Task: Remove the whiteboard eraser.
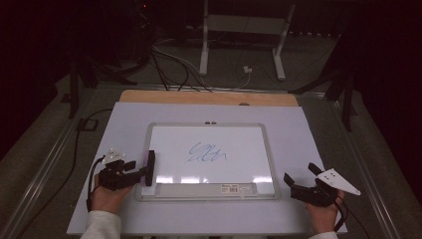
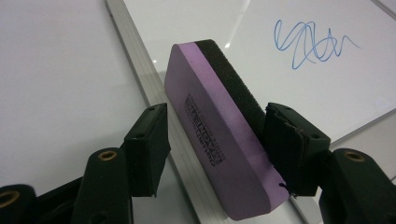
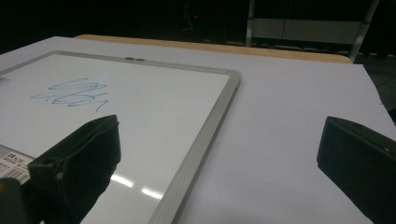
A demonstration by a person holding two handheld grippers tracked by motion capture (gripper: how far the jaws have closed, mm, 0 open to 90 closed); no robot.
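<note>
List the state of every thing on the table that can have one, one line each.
Whiteboard: lying flat, blue scribble unwiped.
Eraser: on edge on the board's left frame, between the left tongs.
Left tongs: right pad touching the eraser, left pad apart from it.
Right tongs: open, nothing between them.

In the left gripper view, the eraser's printed lettering is too blurred to read. At nine o'clock in the right gripper view, the whiteboard runs off the edge; its barcode label is cut off and illegible.
</note>
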